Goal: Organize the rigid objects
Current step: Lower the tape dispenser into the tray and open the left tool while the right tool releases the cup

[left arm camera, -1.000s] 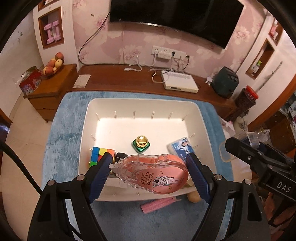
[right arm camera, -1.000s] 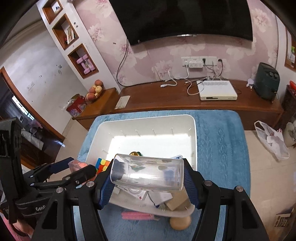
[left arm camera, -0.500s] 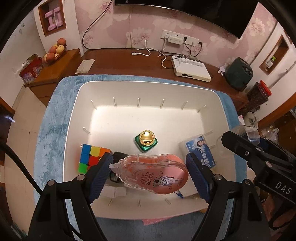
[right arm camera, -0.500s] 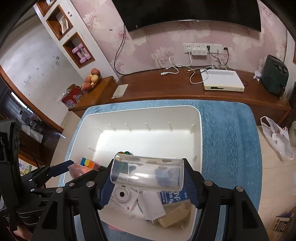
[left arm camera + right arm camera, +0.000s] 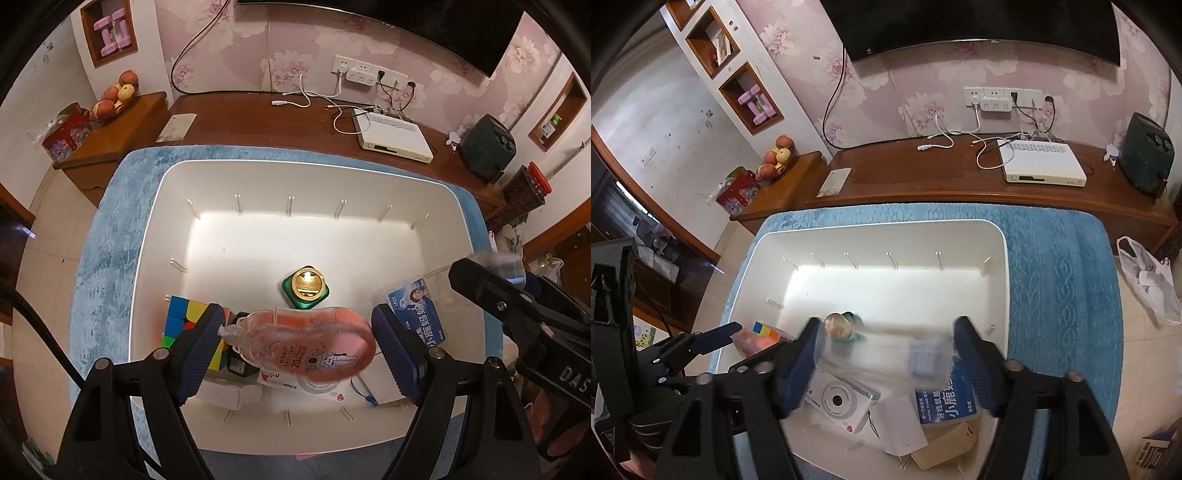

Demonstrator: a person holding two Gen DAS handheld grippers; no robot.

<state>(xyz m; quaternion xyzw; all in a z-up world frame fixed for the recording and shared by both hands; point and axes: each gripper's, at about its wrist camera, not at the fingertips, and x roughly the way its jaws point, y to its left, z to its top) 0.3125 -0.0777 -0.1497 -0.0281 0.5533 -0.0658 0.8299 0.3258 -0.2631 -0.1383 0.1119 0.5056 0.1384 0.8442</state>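
Observation:
My left gripper (image 5: 298, 325) is shut on a pink see-through correction tape dispenser (image 5: 306, 343), held lengthwise over the near part of the white bin (image 5: 332, 173). My right gripper (image 5: 887, 325) hangs over the bin's near right part, and its jaws are opening. A clear plastic container (image 5: 886, 354) lies blurred between them, with a gap at each pad. Under it are a white camera (image 5: 838, 400) and a blue box (image 5: 945, 398). A colour cube (image 5: 181, 317) and a green bottle with a gold cap (image 5: 306, 286) sit in the bin.
The bin stands on a blue mat (image 5: 1056, 266). Behind it a brown wooden bench (image 5: 960, 184) carries a white set-top box (image 5: 1041, 166) and cables. The bin's far half shows bare floor. A tan box (image 5: 942, 446) lies at its near right corner.
Both grippers came down closer over the bin. The right jaws widened, and the clear container, gripped before, is now loose and blurred between them. The left grip on the dispenser is unchanged.

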